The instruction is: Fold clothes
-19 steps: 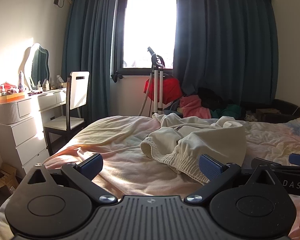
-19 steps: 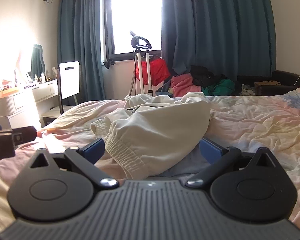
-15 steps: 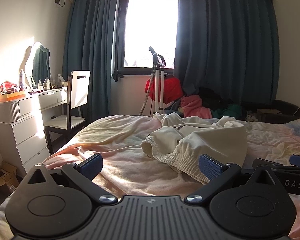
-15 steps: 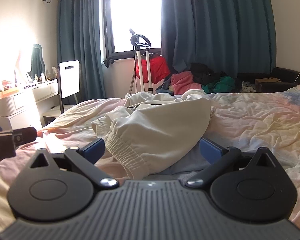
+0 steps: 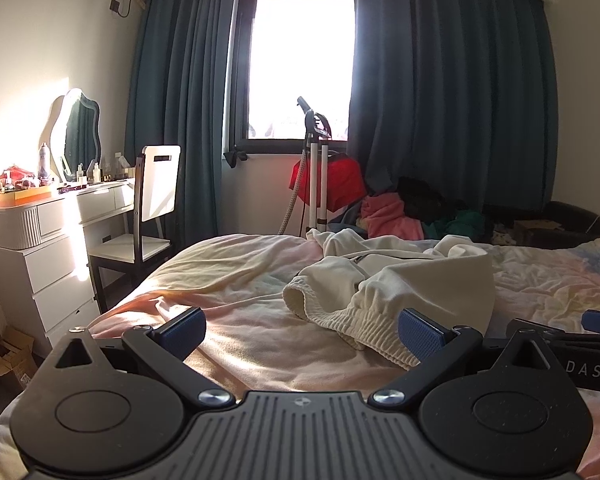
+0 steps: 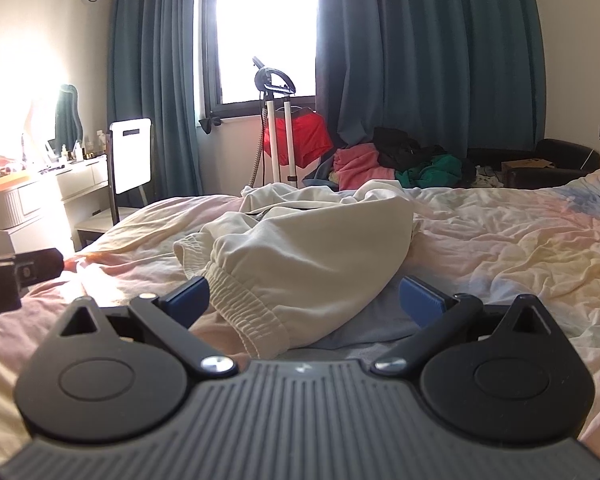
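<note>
A cream garment (image 5: 400, 280) is lying crumpled on the bed (image 5: 236, 276), sitting at the centre of both views, its elastic hem (image 6: 244, 304) facing the cameras.

In the left wrist view, the left gripper (image 5: 302, 330) is filling the bottom of the frame, its blue fingers (image 5: 182, 330) standing wide apart with nothing between them but bedsheet; the right-hand pad is sitting just beside the hem, and contact cannot be told. At the lower right edge of this view, part of the right gripper (image 5: 580, 344) is showing.

In the right wrist view, the right gripper (image 6: 304, 296) is likewise spread wide, with the garment's hem lying in the gap between the blue fingers (image 6: 422, 298), neither pad pinching it. The left pad is lying close against the elastic; whether it is touching cannot be told. At the left edge of this frame a black part of the left gripper (image 6: 16, 276) is poking in.

Behind the bed, a bright window (image 5: 300, 68) is glowing at upper centre between dark blue curtains (image 5: 452, 92). A steamer stand (image 5: 316, 168) with a red cloth is standing below it, a clothes pile (image 6: 396, 160) is lying to its right, and a chair (image 5: 156, 200) and white dresser (image 5: 40, 256) are occupying the left.
</note>
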Available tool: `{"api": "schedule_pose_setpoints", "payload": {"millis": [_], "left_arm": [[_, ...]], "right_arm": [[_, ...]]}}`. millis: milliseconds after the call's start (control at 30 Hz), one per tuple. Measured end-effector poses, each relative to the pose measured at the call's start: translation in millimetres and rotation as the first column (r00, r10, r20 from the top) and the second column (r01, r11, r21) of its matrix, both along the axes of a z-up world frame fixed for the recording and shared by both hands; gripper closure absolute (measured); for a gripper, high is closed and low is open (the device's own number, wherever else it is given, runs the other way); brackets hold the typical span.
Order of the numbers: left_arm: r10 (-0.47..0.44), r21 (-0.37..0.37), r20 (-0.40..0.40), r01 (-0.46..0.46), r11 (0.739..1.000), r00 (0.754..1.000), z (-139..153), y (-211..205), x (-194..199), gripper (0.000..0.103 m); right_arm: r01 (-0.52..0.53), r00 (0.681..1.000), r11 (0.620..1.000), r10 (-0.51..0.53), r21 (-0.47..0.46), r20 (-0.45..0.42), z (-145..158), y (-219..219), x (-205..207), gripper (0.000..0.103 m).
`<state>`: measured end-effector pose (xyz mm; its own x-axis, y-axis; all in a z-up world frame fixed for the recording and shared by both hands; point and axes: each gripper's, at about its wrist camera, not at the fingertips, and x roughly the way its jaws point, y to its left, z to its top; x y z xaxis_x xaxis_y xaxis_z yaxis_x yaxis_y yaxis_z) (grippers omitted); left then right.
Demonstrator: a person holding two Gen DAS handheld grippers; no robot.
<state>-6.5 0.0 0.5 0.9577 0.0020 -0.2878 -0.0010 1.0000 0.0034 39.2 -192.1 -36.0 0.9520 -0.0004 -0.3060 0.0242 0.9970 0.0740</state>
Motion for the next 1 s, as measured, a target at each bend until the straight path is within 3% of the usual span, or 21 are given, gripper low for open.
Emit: {"api": "schedule_pose_setpoints", "payload": {"millis": [400, 800, 900, 967, 1000], "left_arm": [[-0.003, -0.005, 0.007, 0.003, 1.0, 1.0, -1.5, 1.7, -1.7, 0.0], [-0.001, 0.0, 0.01, 0.001, 1.0, 1.0, -2.1, 1.0, -0.8, 0.0], [0.001, 0.0, 0.009, -0.001, 1.0, 1.0, -3.6, 1.6, -0.2, 0.0], [0.0, -0.004, 0.005, 0.0, 1.0, 1.0, -4.6, 2.0, 0.7, 0.0], [-0.002, -0.006, 0.003, 0.002, 1.0, 1.0, -4.7, 2.0, 1.4, 0.0]], "right_arm": [[0.006, 1.0, 0.999, -0.005, 0.047, -0.014, -0.2, -5.8, 0.2, 0.0], [0.005, 0.999, 1.0, -0.006, 0.013, 0.031, -0.9, 0.3, -3.1, 0.003], [0.0, 0.999, 1.0, 0.0, 0.004, 0.041, -1.5, 2.2, -3.5, 0.012], [0.007, 0.999, 1.0, -0.007, -0.008, 0.043, -2.3, 3.1, -3.4, 0.028], [0.008, 0.999, 1.0, -0.008, -0.006, 0.042, -2.6, 3.0, -3.3, 0.029]]}}
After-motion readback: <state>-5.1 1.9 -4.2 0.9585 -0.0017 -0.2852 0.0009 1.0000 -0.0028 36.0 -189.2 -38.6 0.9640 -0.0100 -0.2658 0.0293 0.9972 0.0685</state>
